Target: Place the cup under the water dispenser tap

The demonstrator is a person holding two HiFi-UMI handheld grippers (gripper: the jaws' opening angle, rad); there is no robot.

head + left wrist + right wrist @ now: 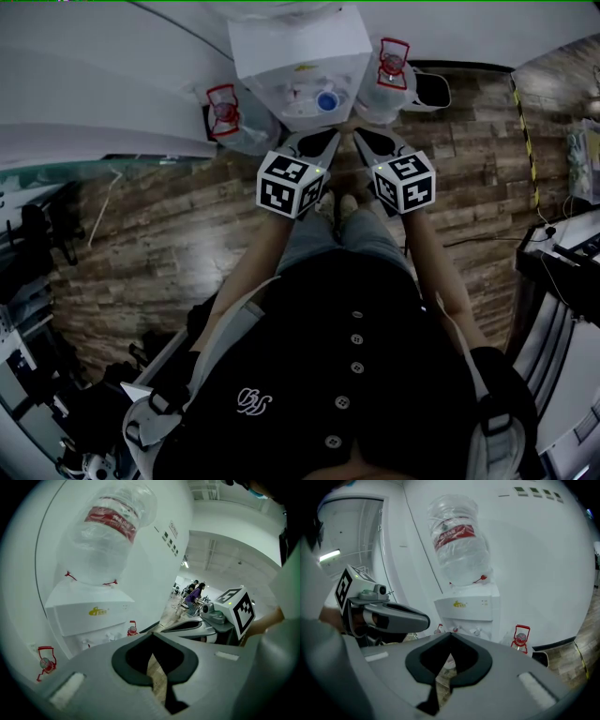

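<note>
Ahead, upright water dispenser (pixel 465 609)

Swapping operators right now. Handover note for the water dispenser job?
Left tool: shut, empty.
Right tool: shut, empty.
Both are side by side in front of the water dispenser, pointing towards its taps.
Cup: in neither tool, and not clearly visible in any view. A pale shape seen through the right tool's jaws, below the taps, might be it.
Done: placement can't be confirmed.
Left: find the cup and check that it sits under a tap. If not, place it there.
</note>
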